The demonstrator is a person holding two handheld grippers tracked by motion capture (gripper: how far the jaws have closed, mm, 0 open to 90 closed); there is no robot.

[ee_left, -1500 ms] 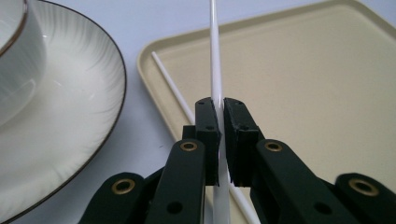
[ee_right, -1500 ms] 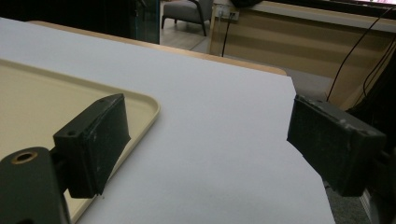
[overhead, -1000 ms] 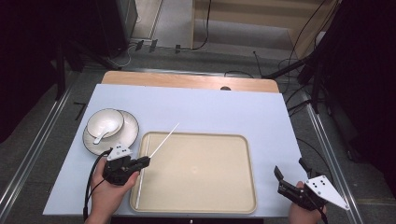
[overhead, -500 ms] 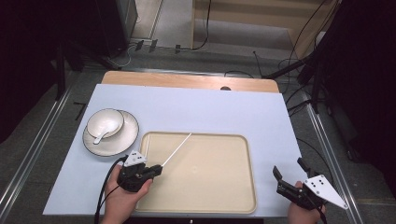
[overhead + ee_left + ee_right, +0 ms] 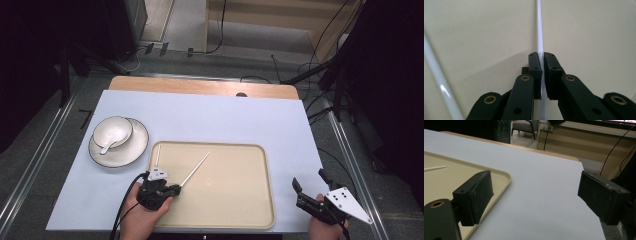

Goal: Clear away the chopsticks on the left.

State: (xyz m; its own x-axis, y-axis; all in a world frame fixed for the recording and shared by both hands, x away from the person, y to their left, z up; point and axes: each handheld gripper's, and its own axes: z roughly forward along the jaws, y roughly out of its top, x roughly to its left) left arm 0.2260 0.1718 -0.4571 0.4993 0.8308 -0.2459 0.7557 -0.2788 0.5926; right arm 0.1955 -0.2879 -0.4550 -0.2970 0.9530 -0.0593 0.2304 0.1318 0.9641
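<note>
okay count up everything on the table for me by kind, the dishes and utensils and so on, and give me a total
Chopsticks: 2, one lying on the tray, one gripped in the left claw
Tray: 1
Plate: 1
Bowl: 1
Spoon: 1, resting in the bowl
Total: 6

i can't read a single word, number, label or brand mark anywhere here, not on my own tongs nor on anything lying on the table.
</note>
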